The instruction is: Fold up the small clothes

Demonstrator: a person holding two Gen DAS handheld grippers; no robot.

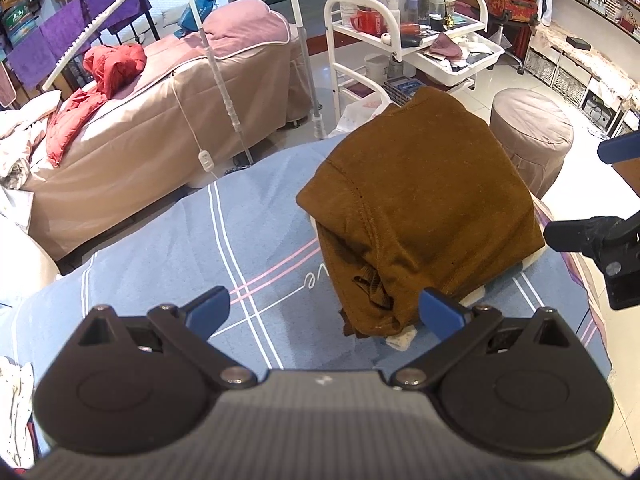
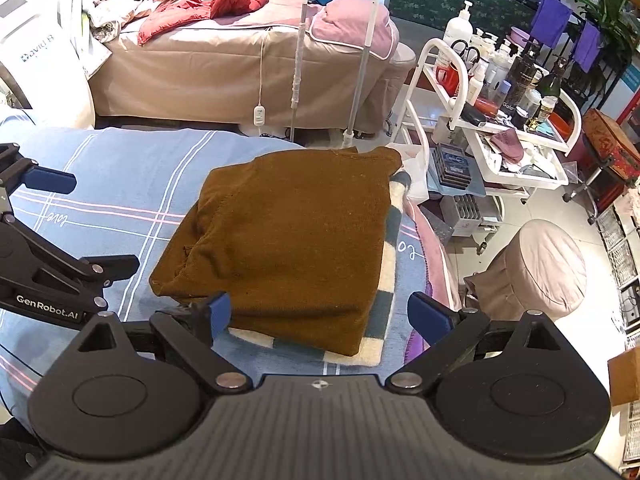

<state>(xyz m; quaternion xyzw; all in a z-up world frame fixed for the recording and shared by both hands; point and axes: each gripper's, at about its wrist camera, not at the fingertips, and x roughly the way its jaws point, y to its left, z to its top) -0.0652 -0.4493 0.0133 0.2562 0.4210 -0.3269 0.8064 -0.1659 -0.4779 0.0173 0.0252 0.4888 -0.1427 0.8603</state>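
Both claws, left claw (image 1: 324, 312) and right claw (image 2: 330, 314), are held released, grasping nothing. Brown sweater (image 2: 288, 240) is found folded atop a checked cloth (image 2: 384, 280) on the bed (image 1: 160, 248). Folding is judged finished; another garment is required next.

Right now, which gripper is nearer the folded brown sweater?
Right, narrowly. The open right gripper straddles the brown sweater's near edge; the open left gripper sits at its left corner, one fingertip against it.
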